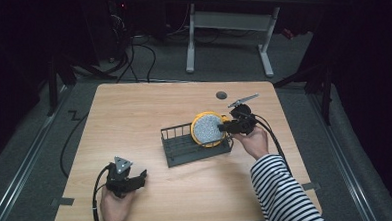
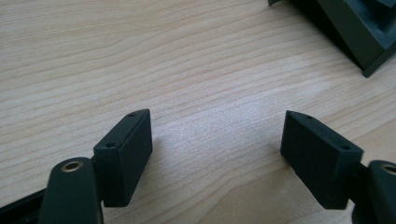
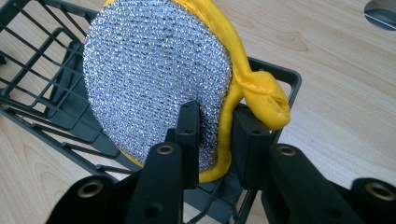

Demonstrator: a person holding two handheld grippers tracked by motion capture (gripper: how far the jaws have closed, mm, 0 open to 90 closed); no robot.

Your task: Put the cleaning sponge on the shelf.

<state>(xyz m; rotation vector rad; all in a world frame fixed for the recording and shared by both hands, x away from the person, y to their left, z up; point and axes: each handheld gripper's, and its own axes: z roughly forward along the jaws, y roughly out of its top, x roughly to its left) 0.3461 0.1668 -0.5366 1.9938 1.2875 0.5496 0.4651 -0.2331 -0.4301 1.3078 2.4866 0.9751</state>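
A round scouring pad (image 1: 207, 128) (image 3: 154, 84), silver mesh on one face with a yellow rim and loop, stands on edge at the right end of a dark wire rack (image 1: 183, 147) (image 3: 42, 107). My right gripper (image 1: 228, 126) (image 3: 217, 135) is shut on the pad's lower edge, one jaw on the silver face and one on the yellow back. My left gripper (image 1: 139, 177) (image 2: 217, 149) rests low over bare wood near the table's front left, jaws wide apart with nothing between them. A corner of the rack (image 2: 359, 32) lies ahead of it.
The wooden table (image 1: 134, 113) carries a small dark round disc (image 1: 221, 95) near its far edge. A grey desk frame (image 1: 228, 34) stands on the floor beyond the table. Cables trail from both grippers off the table's sides.
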